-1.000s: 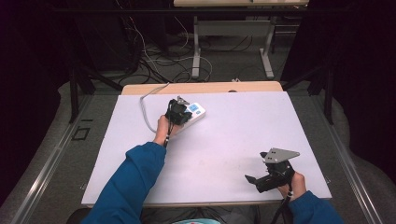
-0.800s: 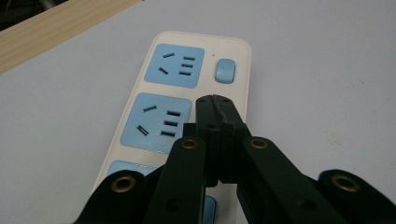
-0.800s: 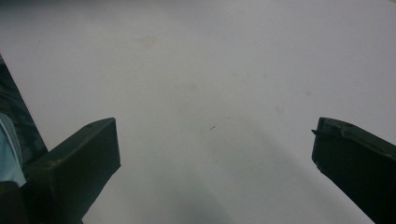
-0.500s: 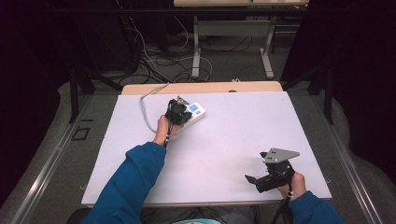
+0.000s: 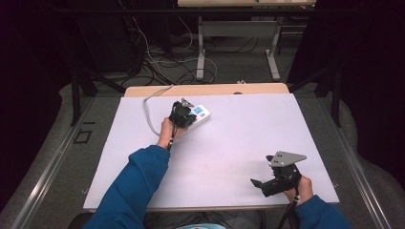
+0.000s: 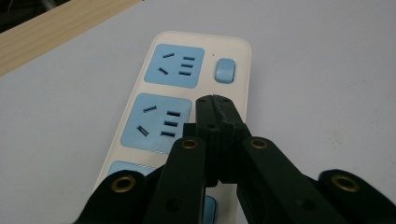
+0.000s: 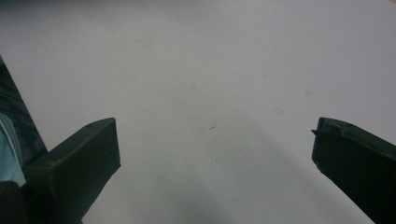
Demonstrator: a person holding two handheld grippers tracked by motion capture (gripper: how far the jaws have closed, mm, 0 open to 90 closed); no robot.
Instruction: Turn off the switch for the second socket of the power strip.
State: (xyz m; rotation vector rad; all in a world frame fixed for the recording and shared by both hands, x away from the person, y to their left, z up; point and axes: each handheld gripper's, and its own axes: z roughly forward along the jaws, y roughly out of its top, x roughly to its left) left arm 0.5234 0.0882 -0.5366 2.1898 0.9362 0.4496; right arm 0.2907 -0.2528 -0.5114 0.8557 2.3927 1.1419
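Nothing has shifted since the earlier frames; both arms and the power strip sit where they were. Nearest, by the worktop's (image 5: 224, 143) front right corner, the right tongs (image 5: 260, 185) are held by the right hand (image 5: 298, 187), a grey three-cornered plate on top; in the right gripper view their jaws stand spread wide apart over bare pale surface, with nothing between them. From the front edge the left forearm in a blue sleeve (image 5: 138, 181) reaches up towards the back left part of the worktop, where the left hand (image 5: 166, 134) holds the left tongs (image 5: 184, 109) over the power strip (image 5: 199, 114); in the left gripper view the left tongs (image 6: 214, 103) have their jaws pressed together, tips over the strip's surface beside the middle socket, though whether they touch it cannot be told. The power strip (image 6: 187, 93) is cream-white with rounded corners, carrying light blue socket panels with dark slots and a small blue button (image 6: 224, 70) beside the far socket; it lies near the back edge, left of centre, and its grey cable (image 5: 149, 107) curls off towards the back left corner. The strip's near end is hidden behind the jaws, so only a sliver of a third blue panel shows; beyond the back edge a strip of bare wood (image 5: 210, 89) shows.
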